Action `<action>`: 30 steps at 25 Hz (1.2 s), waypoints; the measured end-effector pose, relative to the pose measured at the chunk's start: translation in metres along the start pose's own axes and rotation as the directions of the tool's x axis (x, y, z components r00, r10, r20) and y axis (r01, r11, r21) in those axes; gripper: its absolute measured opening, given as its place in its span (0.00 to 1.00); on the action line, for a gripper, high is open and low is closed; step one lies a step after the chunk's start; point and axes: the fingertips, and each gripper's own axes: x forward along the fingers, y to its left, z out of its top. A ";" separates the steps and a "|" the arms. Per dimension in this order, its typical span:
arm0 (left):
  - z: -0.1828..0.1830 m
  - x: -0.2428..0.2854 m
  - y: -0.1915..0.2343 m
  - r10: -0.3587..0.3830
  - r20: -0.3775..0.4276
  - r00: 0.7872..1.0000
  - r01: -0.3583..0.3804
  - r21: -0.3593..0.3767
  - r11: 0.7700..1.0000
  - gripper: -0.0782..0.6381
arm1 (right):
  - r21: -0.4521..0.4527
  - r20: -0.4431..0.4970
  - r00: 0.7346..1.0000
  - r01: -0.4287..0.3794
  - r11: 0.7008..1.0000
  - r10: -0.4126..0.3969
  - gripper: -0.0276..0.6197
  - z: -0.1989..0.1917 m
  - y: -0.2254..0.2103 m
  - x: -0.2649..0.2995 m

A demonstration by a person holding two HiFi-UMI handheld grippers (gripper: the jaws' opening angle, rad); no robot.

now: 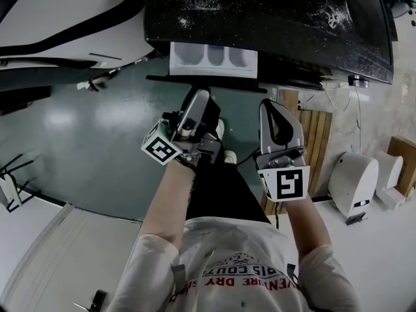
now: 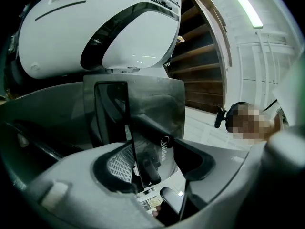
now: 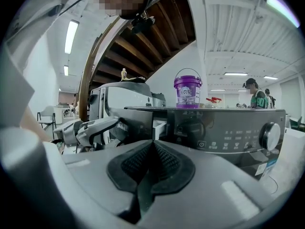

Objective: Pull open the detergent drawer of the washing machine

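Note:
The washing machine (image 1: 273,18) has a black top, and its detergent drawer (image 1: 213,58) stands pulled out, with its white compartments showing. My left gripper (image 1: 198,97) is at the drawer's front. In the left gripper view, the dark drawer front (image 2: 157,128) with its logo stands between the pads, and my left gripper (image 2: 155,163) is shut on it. My right gripper (image 1: 272,106) hangs beside it to the right, below the machine's front edge. Its pads meet with nothing in them (image 3: 151,149). From there I see the drawer (image 3: 159,125) jutting out and the left gripper (image 3: 95,128) on it.
A purple bucket (image 3: 187,88) stands on the machine's top, and a round dial (image 3: 270,136) sits at the panel's right. A large white machine (image 1: 58,18) stands to the left, a small white appliance (image 1: 354,181) on the floor to the right. A wooden staircase (image 3: 143,37) rises behind.

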 end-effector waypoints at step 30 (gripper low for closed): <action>-0.026 -0.059 -0.035 -0.002 0.002 1.000 0.002 0.007 1.000 0.47 | -0.005 0.018 1.000 0.005 1.000 -0.005 0.04 0.001 0.023 -0.059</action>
